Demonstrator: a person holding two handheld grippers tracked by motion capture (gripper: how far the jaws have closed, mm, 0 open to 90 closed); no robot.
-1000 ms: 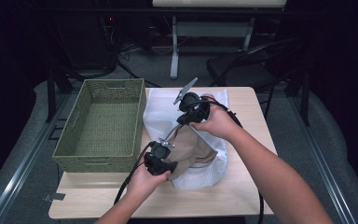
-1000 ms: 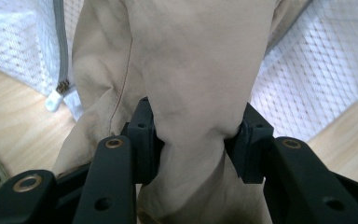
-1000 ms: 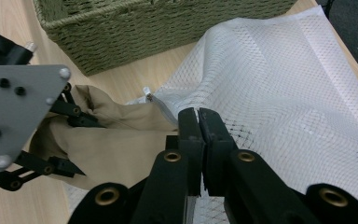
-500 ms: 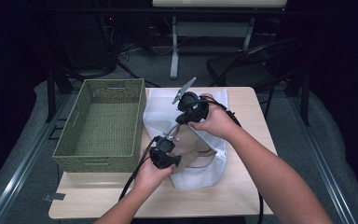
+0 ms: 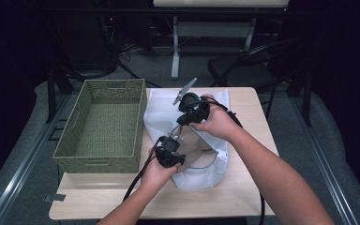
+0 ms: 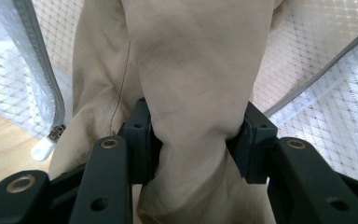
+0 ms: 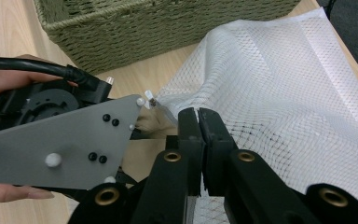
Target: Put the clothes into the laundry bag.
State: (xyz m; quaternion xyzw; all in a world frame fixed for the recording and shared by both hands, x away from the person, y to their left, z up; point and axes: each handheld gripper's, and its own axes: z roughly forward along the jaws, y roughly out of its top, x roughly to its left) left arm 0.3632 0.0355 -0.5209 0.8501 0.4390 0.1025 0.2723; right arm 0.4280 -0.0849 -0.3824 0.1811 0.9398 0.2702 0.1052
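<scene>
While sitting at the left of the table (image 5: 243, 197), stood empty as a green basket (image 5: 104, 125). Beside it, squeezed the tan cloth (image 6: 186, 74) inside the mesh bag (image 5: 161, 110) with the left claw (image 6: 193, 140), jaws part open. Farther right, pinched the bag's edge with the right claw (image 7: 199, 122), shut tight.

Each black hand-held gripper (image 5: 168, 151) bears a grey three-cornered plate (image 7: 60, 140), brass-ringed holes and a black cable (image 5: 138, 179).

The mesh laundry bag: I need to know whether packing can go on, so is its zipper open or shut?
Open. In the left gripper view the zipper edges lie apart around the beige garment entering the mesh laundry bag.
</scene>
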